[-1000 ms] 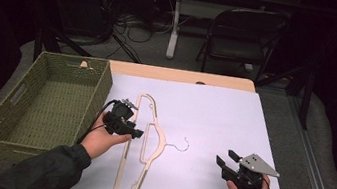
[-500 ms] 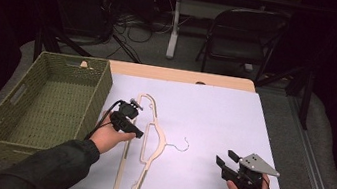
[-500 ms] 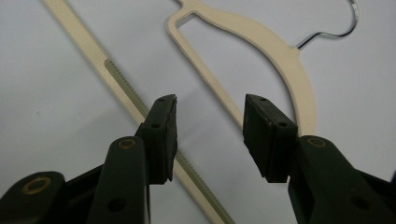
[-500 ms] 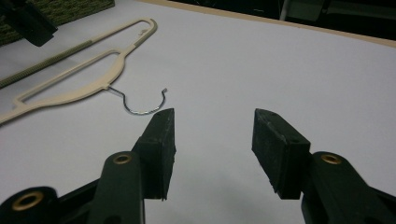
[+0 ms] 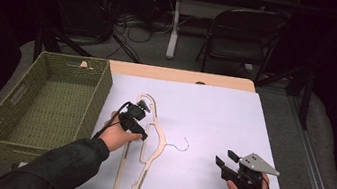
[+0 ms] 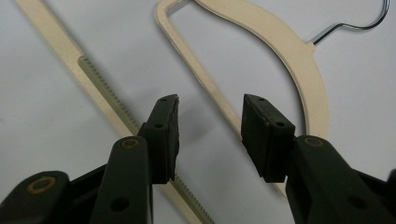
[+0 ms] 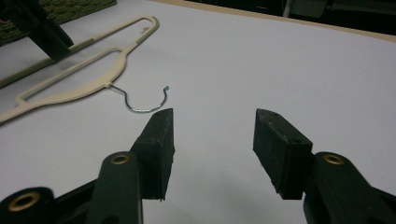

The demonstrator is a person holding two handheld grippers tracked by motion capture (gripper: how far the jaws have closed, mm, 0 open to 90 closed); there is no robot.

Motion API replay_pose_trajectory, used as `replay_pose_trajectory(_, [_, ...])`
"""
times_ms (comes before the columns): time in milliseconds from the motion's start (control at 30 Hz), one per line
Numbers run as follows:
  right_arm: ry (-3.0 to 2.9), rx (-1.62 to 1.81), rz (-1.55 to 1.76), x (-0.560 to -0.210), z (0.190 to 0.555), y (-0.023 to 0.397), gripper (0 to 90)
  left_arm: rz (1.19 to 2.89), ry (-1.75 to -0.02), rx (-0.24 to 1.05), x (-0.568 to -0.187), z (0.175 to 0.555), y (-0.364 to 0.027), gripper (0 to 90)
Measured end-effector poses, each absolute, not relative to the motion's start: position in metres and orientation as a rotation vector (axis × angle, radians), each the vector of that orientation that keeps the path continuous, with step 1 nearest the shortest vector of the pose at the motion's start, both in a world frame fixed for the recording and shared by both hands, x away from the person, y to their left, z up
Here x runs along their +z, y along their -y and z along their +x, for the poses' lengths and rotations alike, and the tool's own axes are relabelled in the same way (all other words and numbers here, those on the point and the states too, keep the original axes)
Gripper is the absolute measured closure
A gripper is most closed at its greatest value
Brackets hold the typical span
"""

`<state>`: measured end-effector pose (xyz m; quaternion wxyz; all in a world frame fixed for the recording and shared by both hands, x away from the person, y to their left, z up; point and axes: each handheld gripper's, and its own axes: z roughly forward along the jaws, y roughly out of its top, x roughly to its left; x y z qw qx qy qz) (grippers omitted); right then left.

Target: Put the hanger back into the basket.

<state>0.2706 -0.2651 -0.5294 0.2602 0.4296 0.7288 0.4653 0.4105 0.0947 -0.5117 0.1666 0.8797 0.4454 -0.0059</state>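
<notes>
High view, left gripper (image 5: 138,119) jaws closing over hanger (image 5: 149,144), basket (image 5: 43,106) beside.

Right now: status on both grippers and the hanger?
Left gripper open, jaws closing in above the hanger, nothing pinched. Right gripper open, over bare white sheet. Hanger flat, hook free. Nothing in the way.

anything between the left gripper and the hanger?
Nothing visible. The left gripper hangs just above the hanger, jaws apart and closing, a thin inner bar of the hanger between them and bare white table around it.
</notes>
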Motion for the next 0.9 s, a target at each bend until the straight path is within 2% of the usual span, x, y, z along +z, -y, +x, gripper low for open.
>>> replay_pose_trajectory(900, [-1.968,1.28,1.164,-0.53,0.272,0.265,47.5,2.523,-1.322,-0.172,-0.525,0.416,-0.084,57.1])
